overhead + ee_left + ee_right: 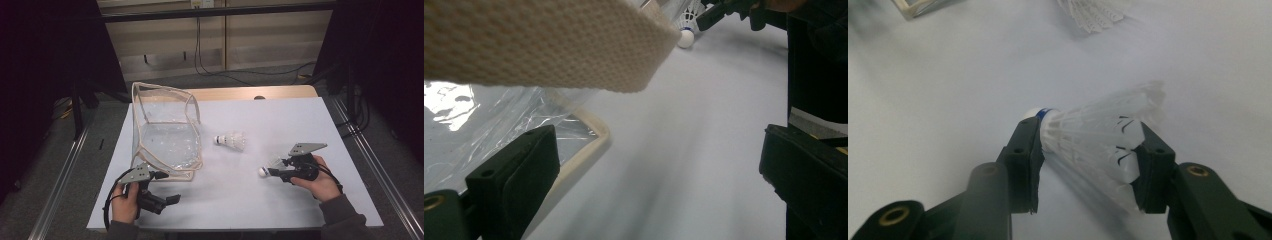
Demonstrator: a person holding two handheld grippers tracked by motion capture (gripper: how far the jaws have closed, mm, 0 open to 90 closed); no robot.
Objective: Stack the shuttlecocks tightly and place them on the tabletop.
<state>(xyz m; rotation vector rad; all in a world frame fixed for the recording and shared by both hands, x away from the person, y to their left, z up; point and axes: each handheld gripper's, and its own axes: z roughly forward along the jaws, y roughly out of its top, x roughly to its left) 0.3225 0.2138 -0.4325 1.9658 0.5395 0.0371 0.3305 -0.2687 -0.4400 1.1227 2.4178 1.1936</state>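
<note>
A white feather shuttlecock [1093, 132] lies sideways between the jaws of my right gripper [1088, 162]. One pad presses beside its cork and the other against its feather skirt, just above the white table [300, 120]. From above, that gripper [269, 172] is at the right front, with the cork [263, 172] at its tip. A second shuttlecock [231, 141] lies at mid-table. My left gripper [172, 199] is at the left front, and its jaws [659, 175] stand wide open with nothing between them. Just beyond it is a clear plastic bag [167, 132] with cream trim.
The bag's cream webbing strap [539, 45] hangs close over the left gripper's camera. The bag stands open at the table's left half, its corner [913, 6] seen far off from the right gripper. Metal rails run along both table sides.
</note>
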